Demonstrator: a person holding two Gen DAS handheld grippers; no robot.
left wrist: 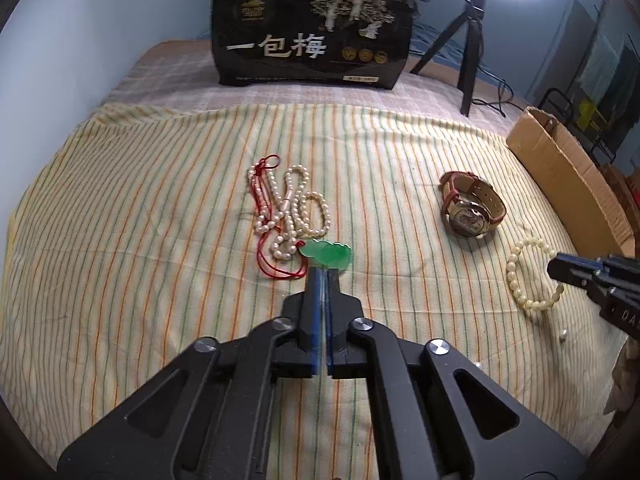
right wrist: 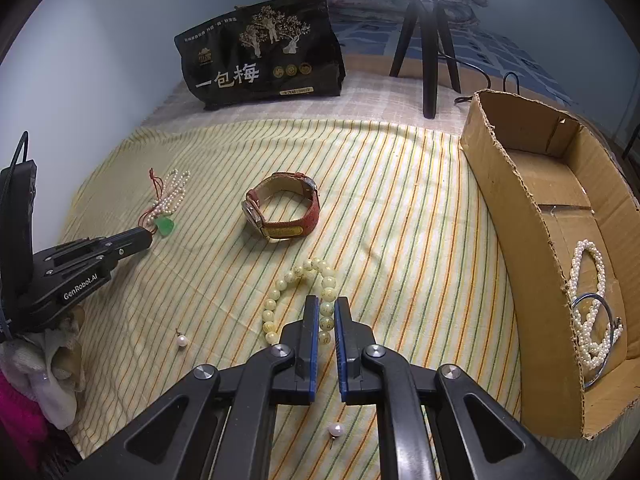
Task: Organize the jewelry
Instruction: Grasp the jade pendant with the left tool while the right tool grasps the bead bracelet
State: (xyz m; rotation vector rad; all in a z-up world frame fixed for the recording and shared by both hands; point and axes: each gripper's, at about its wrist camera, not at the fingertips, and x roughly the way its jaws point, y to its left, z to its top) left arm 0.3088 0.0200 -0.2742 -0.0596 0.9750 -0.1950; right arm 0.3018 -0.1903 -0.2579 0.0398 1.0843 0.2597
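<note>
Two grippers over a striped cloth (right wrist: 400,200). The left gripper (left wrist: 321,271) has its jaws drawn nearly together, the tips pinching the near edge of one green jade pendant (left wrist: 327,255). Just beyond those tips lies one tangled pearl necklace (left wrist: 294,210) with a red cord (left wrist: 269,266). The right gripper (right wrist: 327,305) is clamped on one pale-yellow bead bracelet (right wrist: 298,272), several beads caught between the blue pads (right wrist: 312,336). Ahead of its fingers stands one red-strapped wristwatch (right wrist: 282,210). Two loose pearl earrings: one (right wrist: 182,340) left of the fingers, one (right wrist: 335,430) behind them. To their right, one cardboard box (right wrist: 532,280) holds a white pearl strand (right wrist: 592,312) and a metal bangle (right wrist: 598,328).
</note>
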